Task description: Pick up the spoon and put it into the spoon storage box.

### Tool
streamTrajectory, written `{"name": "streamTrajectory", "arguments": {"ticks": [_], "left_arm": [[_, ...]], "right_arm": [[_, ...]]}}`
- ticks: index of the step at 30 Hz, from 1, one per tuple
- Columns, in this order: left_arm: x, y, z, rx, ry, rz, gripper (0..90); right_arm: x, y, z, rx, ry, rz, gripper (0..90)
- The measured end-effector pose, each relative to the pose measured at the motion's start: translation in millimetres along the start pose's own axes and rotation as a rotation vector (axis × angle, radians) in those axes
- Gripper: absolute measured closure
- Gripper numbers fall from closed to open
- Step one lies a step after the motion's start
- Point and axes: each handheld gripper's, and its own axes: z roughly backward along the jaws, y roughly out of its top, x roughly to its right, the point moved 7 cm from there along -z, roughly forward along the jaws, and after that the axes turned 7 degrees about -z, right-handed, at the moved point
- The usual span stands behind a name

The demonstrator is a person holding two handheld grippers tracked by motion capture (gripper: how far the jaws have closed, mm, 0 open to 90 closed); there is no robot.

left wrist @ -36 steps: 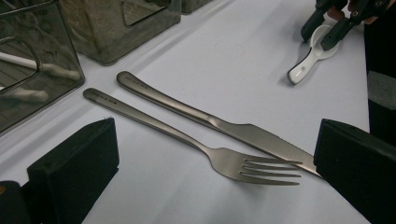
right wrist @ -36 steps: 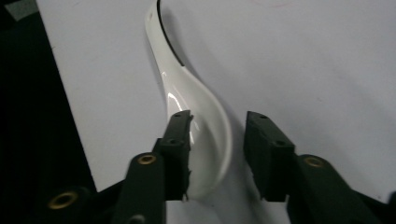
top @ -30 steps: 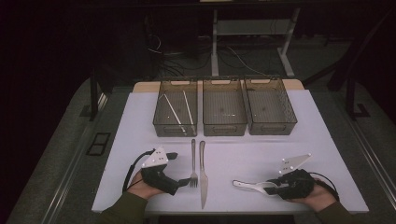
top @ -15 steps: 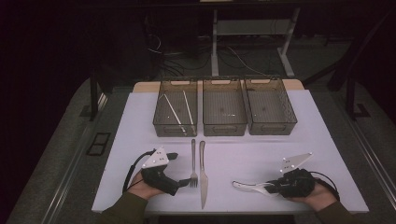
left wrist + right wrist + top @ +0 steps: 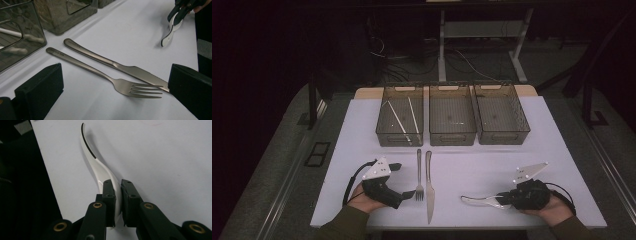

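A white spoon lies on the white table top at the front right, its narrow end pointing left. My right gripper has just been closing and is now shut on the spoon's wider end, pads pressing both sides. At the front left my left gripper rests open on the table. A metal fork and knife lie side by side on the table beyond its wide-apart jaws, which touch neither. The spoon and the right gripper also appear far off in the left gripper view.
Three dark see-through bins stand in a row at the back of the table: left, middle, right. The left bin holds thin white sticks. The table's front edge runs just below both hands.
The right gripper's jaws have narrowed onto the spoon. Both hands stay where they were, and the fork and knife have not moved.
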Motion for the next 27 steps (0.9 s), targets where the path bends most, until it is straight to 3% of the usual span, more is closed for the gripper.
{"name": "streamTrajectory", "arguments": {"ticks": [15,27], "left_arm": [[-0.5,-1.4,-1.8,-0.009,0.005,0.009,0.0],[0.1,-1.5,-1.8,-0.012,-0.001,0.011,0.0]], "right_arm": [[9.6,15.1,18.3,0.115,-0.037,-0.023,82.0],[23.7,44.4,25.1,0.175,-0.086,-0.002,82.0]]}}
